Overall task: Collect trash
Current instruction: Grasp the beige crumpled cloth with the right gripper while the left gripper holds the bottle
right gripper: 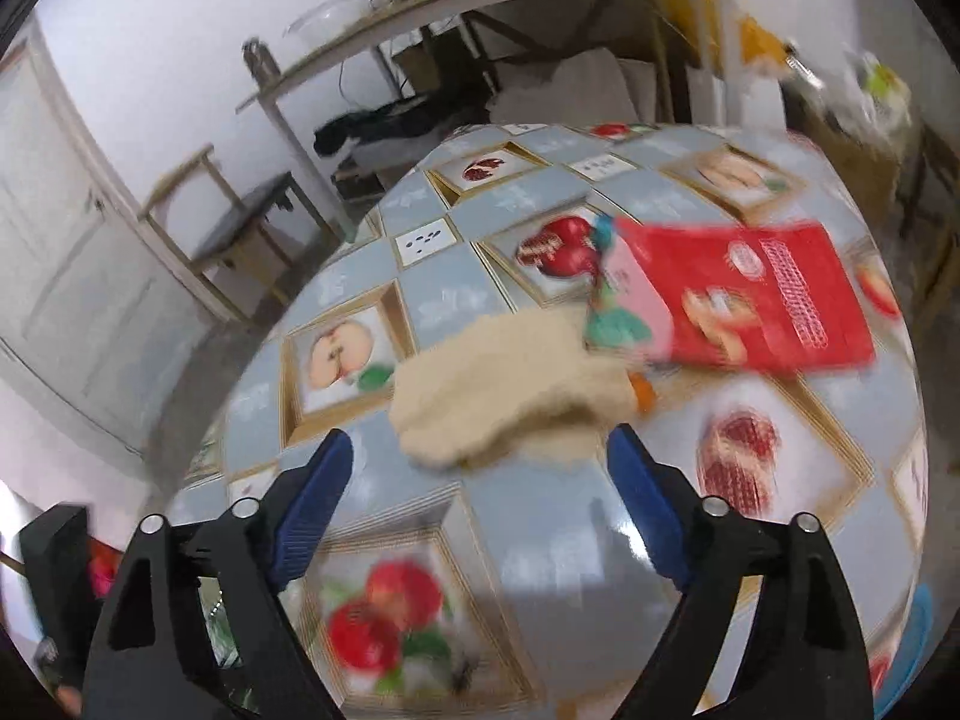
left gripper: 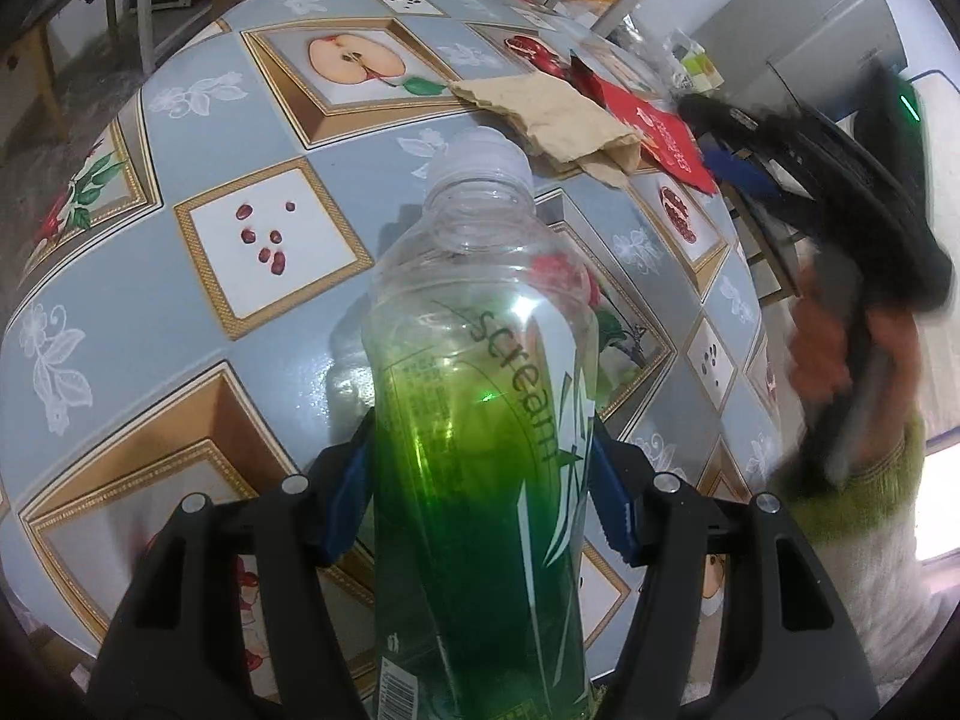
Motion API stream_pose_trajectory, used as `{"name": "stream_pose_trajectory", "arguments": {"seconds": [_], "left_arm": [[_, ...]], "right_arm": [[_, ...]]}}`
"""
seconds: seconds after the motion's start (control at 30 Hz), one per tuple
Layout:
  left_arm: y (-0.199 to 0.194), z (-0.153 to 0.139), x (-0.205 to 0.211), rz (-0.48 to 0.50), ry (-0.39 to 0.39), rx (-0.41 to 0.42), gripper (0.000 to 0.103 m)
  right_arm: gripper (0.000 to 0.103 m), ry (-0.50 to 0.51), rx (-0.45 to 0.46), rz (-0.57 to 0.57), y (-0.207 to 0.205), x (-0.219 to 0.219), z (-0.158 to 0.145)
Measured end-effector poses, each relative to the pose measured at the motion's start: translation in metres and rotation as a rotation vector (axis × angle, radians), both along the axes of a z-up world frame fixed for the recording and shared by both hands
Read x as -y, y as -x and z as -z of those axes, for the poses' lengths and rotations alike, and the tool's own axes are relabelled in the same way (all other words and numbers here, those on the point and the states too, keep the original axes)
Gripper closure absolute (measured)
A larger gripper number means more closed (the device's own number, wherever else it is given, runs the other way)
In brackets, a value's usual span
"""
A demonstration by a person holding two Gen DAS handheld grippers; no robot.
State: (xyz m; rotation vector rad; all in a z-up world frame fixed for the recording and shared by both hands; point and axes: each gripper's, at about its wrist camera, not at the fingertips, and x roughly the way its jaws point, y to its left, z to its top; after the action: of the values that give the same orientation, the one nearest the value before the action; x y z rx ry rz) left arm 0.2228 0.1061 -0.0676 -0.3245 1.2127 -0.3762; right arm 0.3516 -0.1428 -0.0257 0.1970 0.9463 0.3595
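The counter (left gripper: 288, 90), under a fruit-patterned cloth, carries the remaining trash toward its far side. The left tool (left gripper: 483, 480) is clamped on a clear bottle with a green label (left gripper: 480, 360), its long axis running forward between the pads, cap end away from the camera. Beyond the cap lie a red packet (right gripper: 762, 294) and a crumpled brown paper (right gripper: 510, 384), the paper overlapping the packet's near edge. The right tool (right gripper: 480, 492) hovers with jaws wide and empty, the paper straight ahead between its pads (right gripper: 312, 498), so the right hand looks nearer and better placed for it.
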Motion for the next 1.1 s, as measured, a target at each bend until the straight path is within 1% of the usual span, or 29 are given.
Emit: {"name": "stream_pose_trajectory", "arguments": {"seconds": [0.07, 0.17, 0.27, 0.33, 0.4, 0.43, 0.47, 0.53, 0.57, 0.63, 0.7, 0.83, 0.9, 0.97, 1.0, 1.03, 1.1], "left_arm": [[0.002, 0.000, -0.001, 0.001, -0.001, 0.002, 0.043], [0.003, 0.000, 0.000, 0.005, -0.003, 0.003, 0.043], [0.004, 0.000, -0.002, 0.006, -0.001, -0.001, 0.043], [0.003, 0.000, -0.002, 0.006, 0.001, -0.004, 0.043], [0.003, 0.000, -0.002, 0.006, 0.002, -0.004, 0.043], [0.003, 0.000, -0.002, 0.006, 0.001, -0.003, 0.043], [0.003, 0.001, -0.003, 0.008, 0.001, -0.003, 0.043], [0.002, 0.001, -0.002, 0.010, 0.000, -0.004, 0.043], [0.002, 0.001, -0.002, 0.011, -0.002, -0.006, 0.043], [0.001, 0.002, -0.001, 0.013, -0.010, -0.007, 0.043], [0.001, 0.002, 0.001, 0.017, -0.015, -0.004, 0.043], [0.001, 0.001, 0.004, 0.018, -0.024, -0.004, 0.043], [0.000, 0.002, 0.004, 0.014, -0.024, -0.009, 0.043], [-0.001, 0.003, 0.005, 0.012, -0.024, -0.012, 0.043], [-0.001, 0.003, 0.005, 0.011, -0.023, -0.013, 0.043], [-0.001, 0.003, 0.005, 0.011, -0.024, -0.013, 0.043], [-0.001, 0.003, 0.007, 0.013, -0.024, -0.012, 0.043]], "right_arm": [[0.024, 0.058, 0.000, -0.034, -0.024, -0.016, 0.005], [0.027, 0.134, -0.007, -0.070, -0.047, -0.034, 0.013], [0.031, 0.214, -0.043, -0.124, -0.066, -0.049, 0.029], [0.041, 0.273, -0.090, -0.149, -0.075, -0.057, 0.046], [0.049, 0.310, -0.121, -0.163, -0.078, -0.061, 0.058], [0.056, 0.314, -0.107, -0.163, -0.077, -0.061, 0.057], [0.061, 0.312, -0.112, -0.169, -0.076, -0.061, 0.058], [0.089, 0.302, -0.127, -0.167, -0.075, -0.060, 0.056], [0.092, 0.297, -0.135, -0.166, -0.074, -0.059, 0.054], [0.095, 0.290, -0.115, -0.158, -0.072, -0.056, 0.047], [0.096, 0.241, -0.085, -0.148, -0.068, -0.050, 0.032], [0.096, 0.094, 0.000, -0.110, -0.051, -0.027, -0.015], [0.096, -0.012, 0.039, -0.100, -0.036, -0.011, -0.042], [0.096, -0.123, 0.051, -0.103, -0.019, 0.004, -0.060], [0.096, -0.196, 0.049, -0.107, -0.006, 0.014, -0.068], [0.096, -0.253, 0.043, -0.113, 0.003, 0.021, -0.071], [0.096, -0.418, -0.008, -0.129, 0.027, 0.038, -0.068]]}}
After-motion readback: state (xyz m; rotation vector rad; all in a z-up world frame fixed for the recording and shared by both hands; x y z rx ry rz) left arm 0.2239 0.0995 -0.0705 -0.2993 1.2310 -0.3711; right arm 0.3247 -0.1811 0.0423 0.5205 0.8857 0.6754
